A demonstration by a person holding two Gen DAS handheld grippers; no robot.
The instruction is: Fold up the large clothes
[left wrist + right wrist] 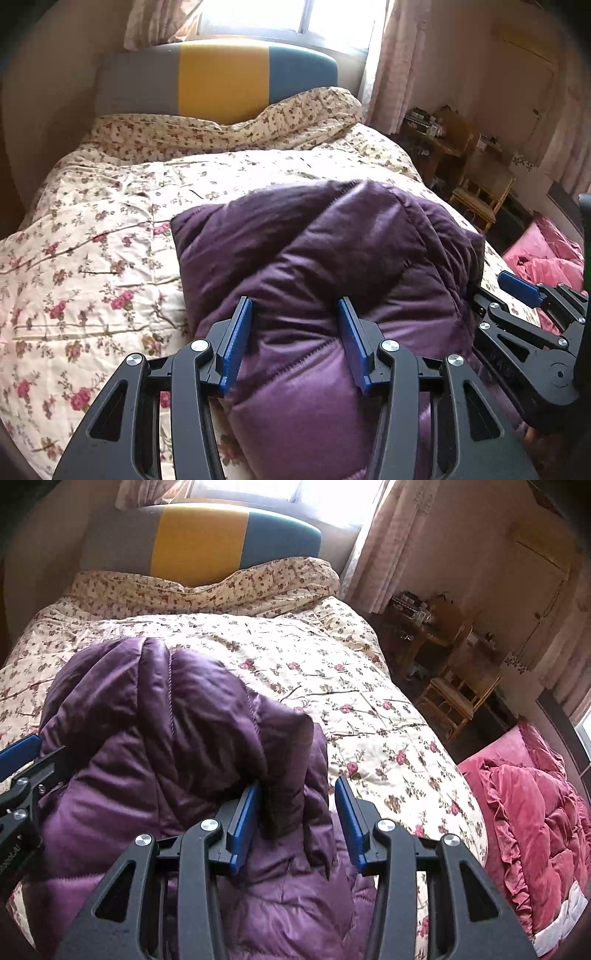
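Purple quilted jacket [325, 266] bundled, puffy, on floral bedspread [92, 236]; both grippers spread, gripping nothing.

Flowered bedspread [92, 236] left of bulky purple quilted jacket [314, 258] lies bare; right side crowded by the other tool [517, 291].

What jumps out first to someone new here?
The purple quilted puffer jacket, bundled in a heap on the floral bedspread, fills the foreground. Behind it, the grey, yellow and teal headboard stands under a bright window. A pink ruffled quilt lies right of the bed.
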